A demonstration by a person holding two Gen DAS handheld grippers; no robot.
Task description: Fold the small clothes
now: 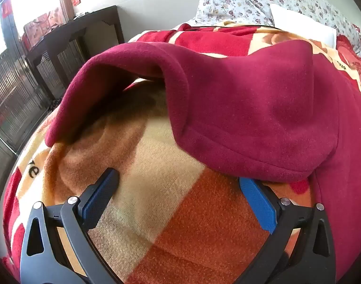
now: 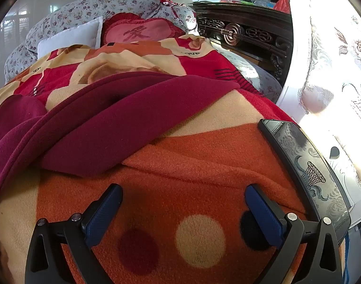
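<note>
A dark maroon fleece garment (image 1: 251, 99) lies spread on a patterned orange, cream and red blanket (image 1: 171, 213). In the left wrist view its hem hangs just beyond my left gripper (image 1: 178, 177), which is open with only blanket between its blue pads; the garment's edge touches or overlaps the right pad's tip. A sleeve arches up at the left (image 1: 104, 71). In the right wrist view the same garment (image 2: 114, 123) lies ahead and to the left of my right gripper (image 2: 184, 191), also open over bare blanket (image 2: 204, 165).
A phone (image 2: 308, 165) with a glossy dark face lies on the blanket just right of the right gripper. Floral pillows (image 2: 85, 9), a white pillow (image 2: 71, 35) and a red heart cushion (image 2: 142, 33) sit at the bed's head. Dark carved wooden furniture (image 2: 246, 33) stands beyond.
</note>
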